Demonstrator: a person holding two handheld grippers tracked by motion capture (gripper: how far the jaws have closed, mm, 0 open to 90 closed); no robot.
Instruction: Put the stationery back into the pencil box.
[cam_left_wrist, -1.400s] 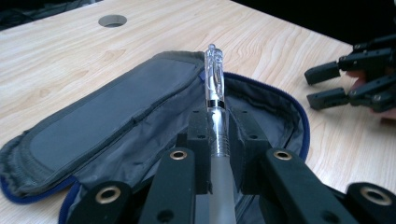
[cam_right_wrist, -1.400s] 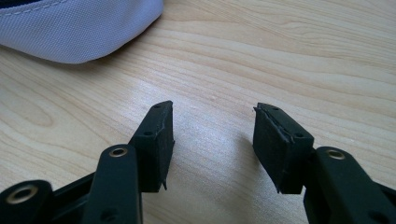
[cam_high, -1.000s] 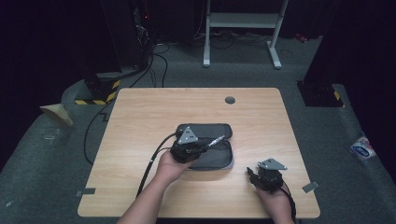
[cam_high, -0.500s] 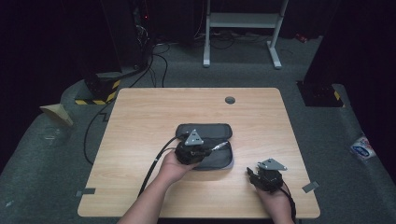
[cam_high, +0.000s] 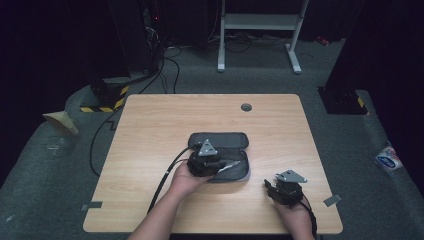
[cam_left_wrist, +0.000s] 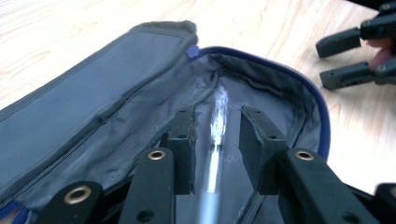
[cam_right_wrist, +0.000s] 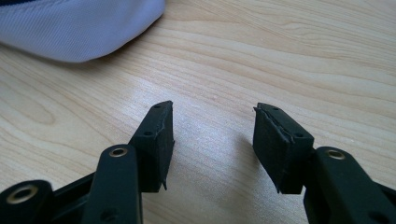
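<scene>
On the wooden table (cam_high: 150, 130) in a dark room, the open pencil case (cam_left_wrist: 93, 107) lay near the front edge. The left gripper (cam_left_wrist: 215, 135) straddled the pen (cam_left_wrist: 217, 116) inside, jaws apart. The right gripper (cam_right_wrist: 212, 135) rested open, further right. The pen could roll off or snag the lining.

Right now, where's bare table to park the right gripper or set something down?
Free: the far strip between the pencil case and the grommet hole, and the whole left side of the table. Crowded: near centre, where the left gripper sits over the pen, and the right gripper corner.
</scene>
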